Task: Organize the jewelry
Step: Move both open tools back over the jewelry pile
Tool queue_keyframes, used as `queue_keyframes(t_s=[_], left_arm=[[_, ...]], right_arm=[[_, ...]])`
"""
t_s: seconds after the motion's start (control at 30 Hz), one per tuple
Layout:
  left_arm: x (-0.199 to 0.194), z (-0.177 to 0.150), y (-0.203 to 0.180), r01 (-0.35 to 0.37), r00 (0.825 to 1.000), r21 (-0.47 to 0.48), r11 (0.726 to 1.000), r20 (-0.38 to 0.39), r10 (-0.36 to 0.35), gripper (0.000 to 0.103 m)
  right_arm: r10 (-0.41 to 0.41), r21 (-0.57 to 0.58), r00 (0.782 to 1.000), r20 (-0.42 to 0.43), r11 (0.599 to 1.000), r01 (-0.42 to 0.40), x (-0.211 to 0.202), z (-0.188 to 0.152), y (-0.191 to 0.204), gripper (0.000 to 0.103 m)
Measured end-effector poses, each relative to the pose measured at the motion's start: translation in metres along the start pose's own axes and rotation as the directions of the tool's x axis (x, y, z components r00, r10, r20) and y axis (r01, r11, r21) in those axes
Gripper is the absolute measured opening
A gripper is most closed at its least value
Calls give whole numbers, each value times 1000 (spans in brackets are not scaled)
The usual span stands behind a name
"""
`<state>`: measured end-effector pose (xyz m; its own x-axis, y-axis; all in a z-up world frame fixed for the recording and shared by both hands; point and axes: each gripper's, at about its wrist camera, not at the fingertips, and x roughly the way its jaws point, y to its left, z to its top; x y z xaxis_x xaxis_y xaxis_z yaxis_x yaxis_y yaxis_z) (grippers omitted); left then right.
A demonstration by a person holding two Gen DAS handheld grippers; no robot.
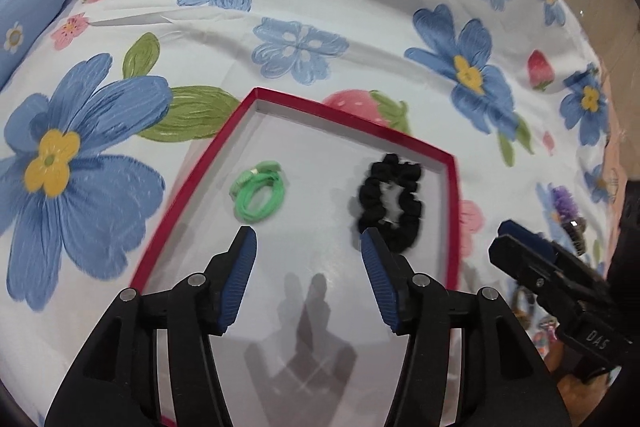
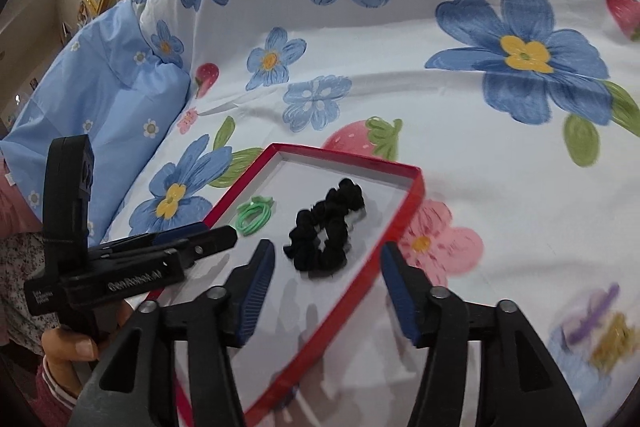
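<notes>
Scrunchie [image 1: 390, 203] just beyond left claw [image 1: 308, 243].

- One red box [image 1: 188, 187], its lid off.
- Two hair ties in it: one green [image 1: 258, 197], one black scrunchie [image 1: 394, 201].
- Two grippers: left [image 1: 308, 247], right [image 2: 326, 259], each with jaws apart.
- One purple clip [image 2: 596, 311] and one yellow clip [image 2: 612, 343] outside the box, blurred.
- One blue pillow [image 2: 100, 95].
</notes>
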<state>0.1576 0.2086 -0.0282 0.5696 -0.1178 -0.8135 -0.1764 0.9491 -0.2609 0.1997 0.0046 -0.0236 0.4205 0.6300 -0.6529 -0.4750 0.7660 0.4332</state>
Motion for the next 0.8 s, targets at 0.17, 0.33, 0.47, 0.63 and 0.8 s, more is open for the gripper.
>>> queue_keyframes(t_s=[0.17,0.33,0.47,0.63,0.8], left_arm=[[-17,-15,-11,30,999,-8,1000,12,-30,54],[-27,-29,-29,53,999,14,999,13,-53,54],[-34,-38,-44,79,997,33,996,13,-80,54],[-39,-44,-62,104,994,59,993,10,-104,54],[-41,-49,-77,123,992,81,989,3,-124,54]], right_arm=[[-16,20,999,36,1000,16,-30,-14,-8,59],[-44,42,997,64,998,41,-58,-24,-20,59],[-73,67,994,84,995,68,-79,-32,-34,60],[-114,95,989,92,990,106,-100,-45,-52,60],[-152,127,983,100,982,139,-120,-58,-70,60]])
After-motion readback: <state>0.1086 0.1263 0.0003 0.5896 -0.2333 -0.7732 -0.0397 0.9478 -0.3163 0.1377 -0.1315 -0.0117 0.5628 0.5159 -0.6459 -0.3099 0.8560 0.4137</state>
